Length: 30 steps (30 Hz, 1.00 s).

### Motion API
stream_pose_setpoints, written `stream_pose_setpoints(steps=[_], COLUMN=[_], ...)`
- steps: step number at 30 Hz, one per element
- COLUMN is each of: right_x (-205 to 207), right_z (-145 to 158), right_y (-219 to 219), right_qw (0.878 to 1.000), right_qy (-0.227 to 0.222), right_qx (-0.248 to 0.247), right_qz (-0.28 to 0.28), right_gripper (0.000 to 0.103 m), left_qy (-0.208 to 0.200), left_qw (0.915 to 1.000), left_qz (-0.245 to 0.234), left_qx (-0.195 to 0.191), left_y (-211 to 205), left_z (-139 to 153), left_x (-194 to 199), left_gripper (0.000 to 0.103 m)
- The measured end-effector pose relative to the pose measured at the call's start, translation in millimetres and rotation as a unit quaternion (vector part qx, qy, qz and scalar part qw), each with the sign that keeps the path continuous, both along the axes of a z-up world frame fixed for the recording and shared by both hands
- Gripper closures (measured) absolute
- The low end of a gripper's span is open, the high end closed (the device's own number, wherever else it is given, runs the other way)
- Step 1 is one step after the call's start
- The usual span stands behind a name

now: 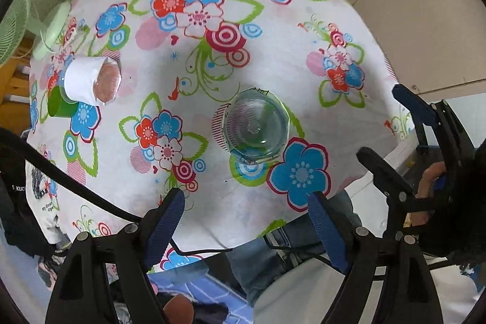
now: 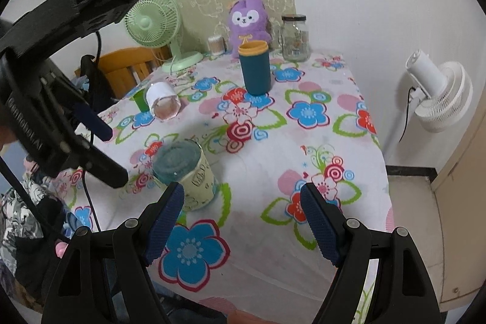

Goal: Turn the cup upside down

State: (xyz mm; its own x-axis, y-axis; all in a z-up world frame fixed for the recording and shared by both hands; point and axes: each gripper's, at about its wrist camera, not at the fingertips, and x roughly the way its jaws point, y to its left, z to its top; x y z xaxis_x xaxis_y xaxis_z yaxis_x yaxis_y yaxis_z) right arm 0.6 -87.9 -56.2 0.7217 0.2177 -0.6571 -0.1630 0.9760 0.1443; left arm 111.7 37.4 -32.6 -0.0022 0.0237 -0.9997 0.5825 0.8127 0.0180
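A clear glass cup (image 1: 256, 125) with a pale printed wrap stands on the flowered tablecloth (image 1: 273, 50) with its thick base facing up. It also shows in the right wrist view (image 2: 188, 172). My left gripper (image 1: 247, 220) is open and empty, hovering above and in front of the cup. My right gripper (image 2: 241, 217) is open and empty, just right of the cup near the table's front edge. The right gripper also shows at the right of the left wrist view (image 1: 391, 123).
A teal cup with a yellow rim (image 2: 254, 67) stands upright at mid-table. A white-wrapped glass (image 2: 162, 104) lies on its side against a green cup (image 2: 140, 100). A green fan (image 2: 152, 23), purple plush (image 2: 247, 18), glass jar (image 2: 294, 37) and white fan (image 2: 440, 96) stand behind.
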Motion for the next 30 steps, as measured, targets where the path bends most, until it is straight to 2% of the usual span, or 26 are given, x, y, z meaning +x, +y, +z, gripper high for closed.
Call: stream_pose_setpoints(steps=[6, 11, 13, 17, 21, 23, 30], right_x=[-4.8, -9.5, -10.5, -11.6, -17.3, -21.2, -30.6], right_z=[18.2, 32.8, 37.6, 45.7, 58.2, 65.1, 82.3], right_y=[13.1, 19.6, 21.3, 21.9, 26.1, 28.7, 35.0], right_qw=[1.0, 0.999, 0.998, 0.998, 0.997, 0.995, 0.992], right_qy=[-0.028, -0.049, -0.057, -0.064, -0.081, -0.092, -0.114], right_qx=[-0.011, -0.015, -0.016, -0.009, -0.017, -0.024, -0.038], right_qz=[0.002, 0.0, 0.001, -0.006, -0.013, -0.017, -0.027], right_gripper=[0.022, 0.022, 0.022, 0.022, 0.022, 0.022, 0.022], left_qy=[-0.069, -0.145, -0.178, -0.24, -0.314, -0.332, -0.397], left_qw=[0.997, 0.9866, 0.9795, 0.96, 0.9319, 0.9226, 0.8808], left_qz=[0.011, 0.028, 0.033, 0.056, 0.08, 0.088, 0.136], left_qx=[-0.032, -0.07, -0.088, -0.133, -0.163, -0.175, -0.218], left_y=[13.3, 28.6, 34.9, 50.6, 63.6, 68.7, 92.9], left_z=[21.5, 40.5, 47.4, 61.3, 71.5, 73.8, 79.1], left_x=[-12.0, -20.6, -25.7, -36.0, -47.2, -52.4, -71.1], left_gripper=[0.018, 0.018, 0.018, 0.018, 0.015, 0.014, 0.011])
